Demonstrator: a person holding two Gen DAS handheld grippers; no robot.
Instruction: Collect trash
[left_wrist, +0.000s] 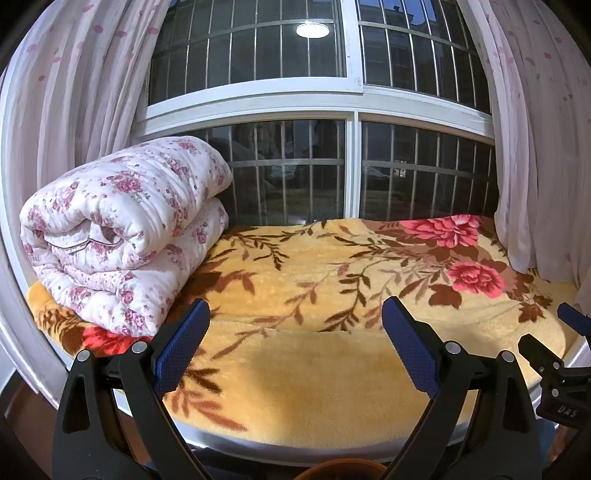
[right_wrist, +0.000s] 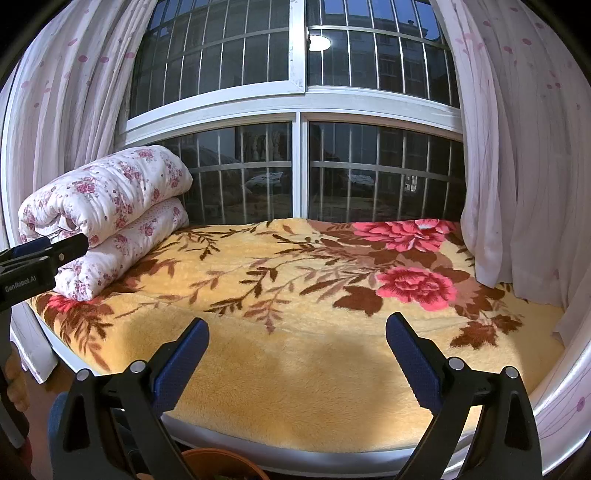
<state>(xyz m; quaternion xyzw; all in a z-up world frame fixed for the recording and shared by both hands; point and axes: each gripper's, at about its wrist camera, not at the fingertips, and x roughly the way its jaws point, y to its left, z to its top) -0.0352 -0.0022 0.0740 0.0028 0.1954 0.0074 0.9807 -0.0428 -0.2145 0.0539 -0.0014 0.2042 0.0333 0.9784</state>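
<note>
Tools come first, close to the cameras. The left tool (left_wrist: 295, 332) has its two blue fingers spread wide apart, and nothing is between them. The right tool (right_wrist: 297, 349) is spread wide too, and it holds nothing. Just under both tools, at the very bottom edge, sits a round brown rim (right_wrist: 221, 463); it might be a bin or a pot, but too little of it shows to tell. Past the tools lies a bed with a yellow blanket (left_wrist: 314, 376) that has big pink flowers and brown leaves on it. The blanket looks smooth. No wrapper, paper or other trash can be seen on it, so where the trash is cannot be told from these views. At the left end of the bed rests a folded white quilt (left_wrist: 122, 229) with small pink flowers. Behind the bed is a big window (right_wrist: 299, 107) with bars, dark outside, and pink curtains (right_wrist: 517, 147) hang at both sides. The job looks like it has not got going yet, or the trash is somewhere out of sight; the tools would need to find some first.
</note>
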